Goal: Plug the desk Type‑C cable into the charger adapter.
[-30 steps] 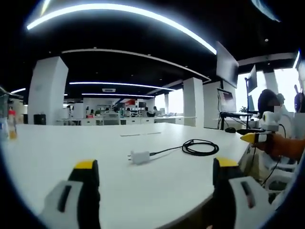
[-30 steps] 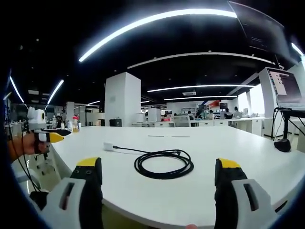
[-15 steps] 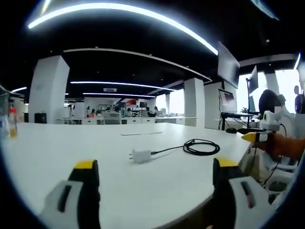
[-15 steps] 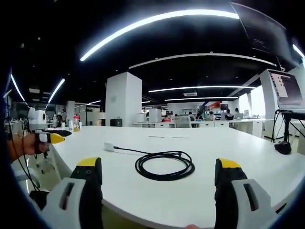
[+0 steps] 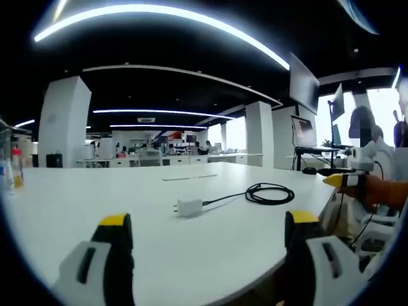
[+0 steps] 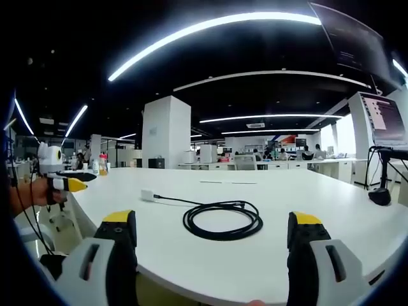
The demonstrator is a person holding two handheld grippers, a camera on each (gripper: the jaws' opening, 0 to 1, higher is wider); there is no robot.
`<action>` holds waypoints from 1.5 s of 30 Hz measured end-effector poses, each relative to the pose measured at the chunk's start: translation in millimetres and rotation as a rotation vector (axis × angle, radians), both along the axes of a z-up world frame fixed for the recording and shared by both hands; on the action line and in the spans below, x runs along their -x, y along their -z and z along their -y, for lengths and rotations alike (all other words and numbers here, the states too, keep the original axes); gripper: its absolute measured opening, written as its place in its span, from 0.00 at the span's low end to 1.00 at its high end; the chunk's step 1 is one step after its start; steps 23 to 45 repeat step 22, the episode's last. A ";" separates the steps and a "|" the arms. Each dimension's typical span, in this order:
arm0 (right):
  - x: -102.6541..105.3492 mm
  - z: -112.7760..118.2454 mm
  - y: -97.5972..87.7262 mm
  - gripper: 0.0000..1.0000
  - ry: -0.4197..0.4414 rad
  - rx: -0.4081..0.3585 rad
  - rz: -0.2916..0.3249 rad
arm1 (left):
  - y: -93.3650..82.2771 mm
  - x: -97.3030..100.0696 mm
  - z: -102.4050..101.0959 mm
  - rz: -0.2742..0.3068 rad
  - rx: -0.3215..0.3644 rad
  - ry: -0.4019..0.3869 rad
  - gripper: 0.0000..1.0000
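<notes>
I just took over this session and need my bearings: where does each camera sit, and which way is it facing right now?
Left gripper view: rides on the left tool, looks across the white desk at the charger adapter and coiled cable; the right tool is held at its right.
Right gripper view: rides on the right tool, faces the cable; the left tool and a hand show at its left.
Shared: desk, cable, adapter.

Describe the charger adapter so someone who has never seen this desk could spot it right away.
Start at the big white table. Near its middle lies a coiled black cable, and one strand runs from the coil to the charger adapter. It is a small white block with metal prongs, the one white item beside the black coil.
</notes>
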State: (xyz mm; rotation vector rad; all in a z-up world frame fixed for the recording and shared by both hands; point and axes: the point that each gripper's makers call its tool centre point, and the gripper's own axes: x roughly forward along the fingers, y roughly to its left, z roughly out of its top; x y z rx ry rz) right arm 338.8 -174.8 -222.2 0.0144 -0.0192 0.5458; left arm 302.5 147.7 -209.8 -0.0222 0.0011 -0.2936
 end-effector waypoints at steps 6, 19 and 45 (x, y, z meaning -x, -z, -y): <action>0.1 -0.7 1.5 1.00 -0.002 -0.010 -0.002 | 0.4 -1.6 4.3 -0.004 0.006 0.008 1.00; 2.3 1.2 0.2 1.00 0.004 -0.028 0.004 | 2.5 -0.4 6.1 -0.014 0.005 0.006 1.00; 2.2 -0.1 -0.3 1.00 0.001 -0.024 0.003 | 3.5 -0.2 5.1 -0.019 -0.002 0.003 1.00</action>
